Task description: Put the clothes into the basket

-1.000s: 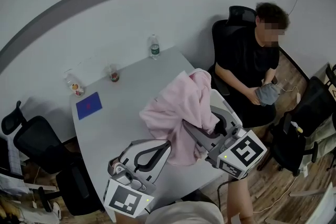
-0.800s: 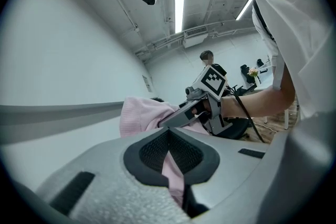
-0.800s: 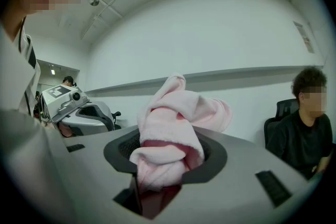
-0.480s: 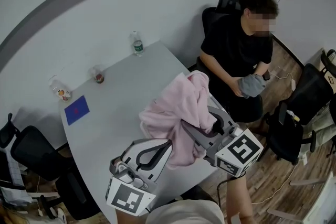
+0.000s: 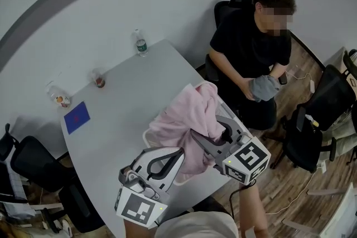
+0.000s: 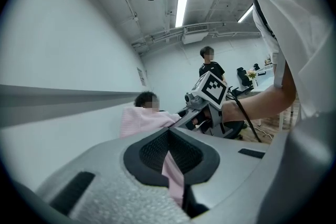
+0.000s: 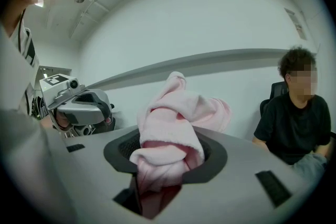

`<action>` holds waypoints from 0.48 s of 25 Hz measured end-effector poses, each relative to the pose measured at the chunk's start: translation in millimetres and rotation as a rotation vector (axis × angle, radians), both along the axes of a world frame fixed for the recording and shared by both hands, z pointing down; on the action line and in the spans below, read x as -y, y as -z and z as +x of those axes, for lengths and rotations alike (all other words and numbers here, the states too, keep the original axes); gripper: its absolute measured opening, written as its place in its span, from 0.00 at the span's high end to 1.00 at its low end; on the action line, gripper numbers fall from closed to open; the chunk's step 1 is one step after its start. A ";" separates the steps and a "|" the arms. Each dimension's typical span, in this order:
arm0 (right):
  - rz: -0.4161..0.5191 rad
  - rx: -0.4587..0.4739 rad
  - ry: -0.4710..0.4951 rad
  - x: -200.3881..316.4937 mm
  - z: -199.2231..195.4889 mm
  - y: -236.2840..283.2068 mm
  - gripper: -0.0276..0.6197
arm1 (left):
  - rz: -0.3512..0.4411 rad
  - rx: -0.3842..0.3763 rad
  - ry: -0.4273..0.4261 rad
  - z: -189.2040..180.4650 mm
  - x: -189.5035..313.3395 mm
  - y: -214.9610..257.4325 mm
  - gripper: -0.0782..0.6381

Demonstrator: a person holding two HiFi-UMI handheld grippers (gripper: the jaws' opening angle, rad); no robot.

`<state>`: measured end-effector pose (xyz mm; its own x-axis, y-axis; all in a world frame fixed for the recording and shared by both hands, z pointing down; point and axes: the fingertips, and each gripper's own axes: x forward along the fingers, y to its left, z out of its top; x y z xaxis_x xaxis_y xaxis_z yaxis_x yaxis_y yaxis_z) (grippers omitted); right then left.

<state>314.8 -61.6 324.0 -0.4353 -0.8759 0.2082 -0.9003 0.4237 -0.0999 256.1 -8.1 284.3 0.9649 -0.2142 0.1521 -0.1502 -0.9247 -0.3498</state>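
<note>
A pink garment (image 5: 187, 120) hangs bunched over the grey table (image 5: 122, 103), held by both grippers. My left gripper (image 5: 177, 156) at the lower left is shut on a thin fold of it, seen as a pink strip between the jaws in the left gripper view (image 6: 170, 165). My right gripper (image 5: 203, 136) grips a thick wad of the pink garment (image 7: 173, 123) from the right, jaws part-way closed around it (image 7: 165, 165). A pale curved rim (image 5: 147, 137), possibly the basket, shows under the cloth; the rest is hidden.
A person in black (image 5: 251, 47) sits on an office chair just past the table's right edge, holding grey cloth. A water bottle (image 5: 139, 43), a cup (image 5: 99, 79), a small jar (image 5: 57, 98) and a blue square (image 5: 77, 117) stand at the far side. Black chairs (image 5: 33, 161) flank the table.
Both grippers have sunk with the pink garment, which now hangs lower over the table. A pale rim has come into sight beneath it. Both grips are unchanged.
</note>
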 end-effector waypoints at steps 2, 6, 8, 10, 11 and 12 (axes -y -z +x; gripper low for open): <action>-0.025 0.000 0.004 5.1 3.2 -12.8 0.68 | -0.016 0.009 0.003 4.9 5.0 -7.3 0.89; -0.086 -0.010 0.012 14.0 7.3 -40.9 0.68 | -0.044 0.027 0.006 12.8 14.8 -22.1 0.89; -0.121 -0.021 0.025 18.6 7.4 -56.0 0.68 | -0.073 0.047 0.005 14.8 19.5 -34.4 0.89; -0.157 -0.044 0.044 23.0 7.9 -71.8 0.68 | -0.090 0.059 0.008 16.6 24.9 -43.6 0.89; -0.175 -0.056 0.053 24.7 8.0 -79.2 0.68 | -0.098 0.063 0.008 17.3 27.2 -47.3 0.89; -0.192 -0.069 0.062 26.0 8.0 -86.1 0.68 | -0.106 0.066 0.008 17.9 29.3 -50.5 0.89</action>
